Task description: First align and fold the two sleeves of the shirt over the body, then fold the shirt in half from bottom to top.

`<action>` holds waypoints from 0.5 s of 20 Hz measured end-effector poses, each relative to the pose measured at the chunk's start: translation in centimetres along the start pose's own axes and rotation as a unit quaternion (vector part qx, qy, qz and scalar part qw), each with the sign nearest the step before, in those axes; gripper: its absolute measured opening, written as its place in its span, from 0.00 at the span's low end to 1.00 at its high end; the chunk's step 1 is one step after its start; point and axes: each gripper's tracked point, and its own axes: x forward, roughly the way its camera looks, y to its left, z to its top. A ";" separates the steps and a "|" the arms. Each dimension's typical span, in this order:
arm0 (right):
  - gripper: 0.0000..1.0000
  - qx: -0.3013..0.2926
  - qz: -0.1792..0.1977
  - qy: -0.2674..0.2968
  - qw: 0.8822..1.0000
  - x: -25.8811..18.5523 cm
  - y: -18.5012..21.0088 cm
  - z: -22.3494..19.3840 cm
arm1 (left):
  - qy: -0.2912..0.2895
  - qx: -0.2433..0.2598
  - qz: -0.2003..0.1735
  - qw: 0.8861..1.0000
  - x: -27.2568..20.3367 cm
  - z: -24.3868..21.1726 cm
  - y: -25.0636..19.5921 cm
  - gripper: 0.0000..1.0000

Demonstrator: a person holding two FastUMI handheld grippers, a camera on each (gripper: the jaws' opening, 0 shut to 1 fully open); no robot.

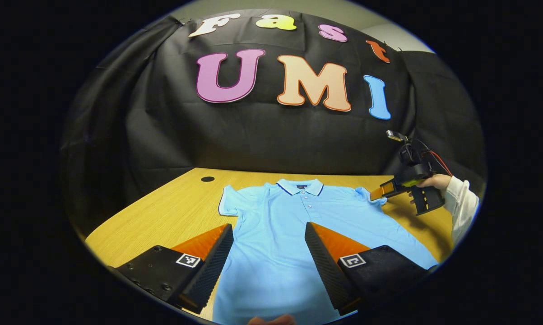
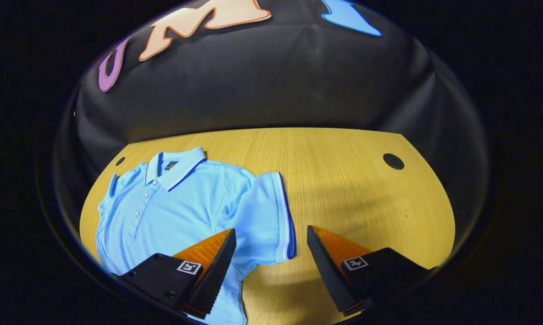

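Observation:
A light blue polo shirt [image 1: 294, 225] lies flat and face up on the wooden table [image 1: 172, 212], collar toward the far wall and both short sleeves spread out. My left gripper [image 1: 269, 234] hovers open above the lower middle of the shirt body. Farther off at the right, the right gripper [image 1: 379, 192] is held by a hand in a white sleeve [image 1: 461, 203], just over the shirt's right sleeve. In the right gripper view the shirt [image 2: 172, 207] lies at the left, and my right gripper [image 2: 271, 239] stands open over the dark-trimmed sleeve cuff [image 2: 285, 212].
The table [image 2: 352, 180] is bare wood to the right of the shirt, with a round dark hole [image 2: 393, 161] near its far right corner and another hole [image 1: 207, 179] at the far left. Black cloth closes the back and sides.

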 end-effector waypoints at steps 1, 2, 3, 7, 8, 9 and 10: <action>0.97 0.000 -0.002 0.006 1.000 0.1 -0.2 -0.2 | 0.001 -0.001 -0.002 1.000 0.1 -0.1 -0.2 0.95; 0.98 -0.001 -0.002 0.013 1.000 0.2 -0.3 -0.7 | 0.002 -0.002 -0.004 1.000 0.2 -0.2 -0.3 0.95; 0.96 0.000 -0.002 0.021 1.000 0.2 -0.2 -1.1 | 0.005 -0.002 -0.003 1.000 0.4 -0.3 -0.3 0.95; 0.94 -0.008 -0.002 0.016 1.000 0.3 -0.4 -0.9 | 0.004 -0.002 -0.002 1.000 0.5 -0.3 -0.1 0.95; 0.86 -0.015 -0.007 0.014 1.000 0.4 -0.6 -0.9 | 0.002 -0.001 0.001 1.000 0.4 -0.2 0.1 0.95; 0.82 -0.023 -0.003 0.012 1.000 0.4 -0.6 -0.9 | 0.001 0.000 0.003 1.000 0.3 -0.1 0.2 0.96; 0.62 -0.028 0.004 0.011 1.000 0.4 -0.1 -1.1 | -0.001 0.000 0.005 1.000 0.3 -0.1 0.4 0.95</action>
